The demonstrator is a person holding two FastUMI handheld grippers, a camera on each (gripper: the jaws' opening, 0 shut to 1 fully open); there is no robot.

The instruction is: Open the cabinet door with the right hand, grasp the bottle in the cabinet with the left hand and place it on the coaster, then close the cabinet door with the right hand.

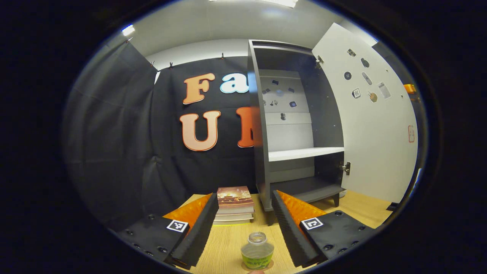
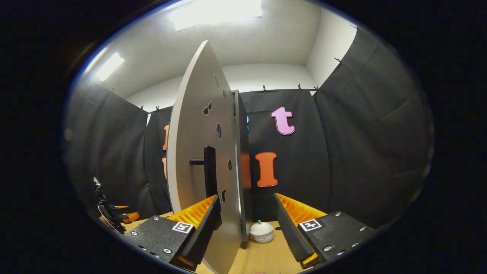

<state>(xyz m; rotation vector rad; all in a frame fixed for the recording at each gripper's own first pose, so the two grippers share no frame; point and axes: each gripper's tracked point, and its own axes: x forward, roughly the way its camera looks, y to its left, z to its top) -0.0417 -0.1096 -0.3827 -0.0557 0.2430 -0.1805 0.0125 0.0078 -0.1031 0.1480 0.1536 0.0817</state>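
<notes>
Small clear bottle with green label point(image 1: 257, 251) standing on round coaster point(image 1: 266, 267) on wooden worktop point(image 1: 228, 243), between spread, empty fingers of left gripper point(image 1: 243, 224). Placing seems done. Right gripper point(image 2: 247, 224) straddling edge of open white cabinet door point(image 2: 198, 133), fingers apart, not pressing. Next, probably: swinging door closed.

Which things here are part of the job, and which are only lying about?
Part of the job:
- bottle, standing on the coaster
- cabinet
- open cabinet door and its handle

Lying about:
- stack of books
- small white jar
- stickers on the door
</notes>
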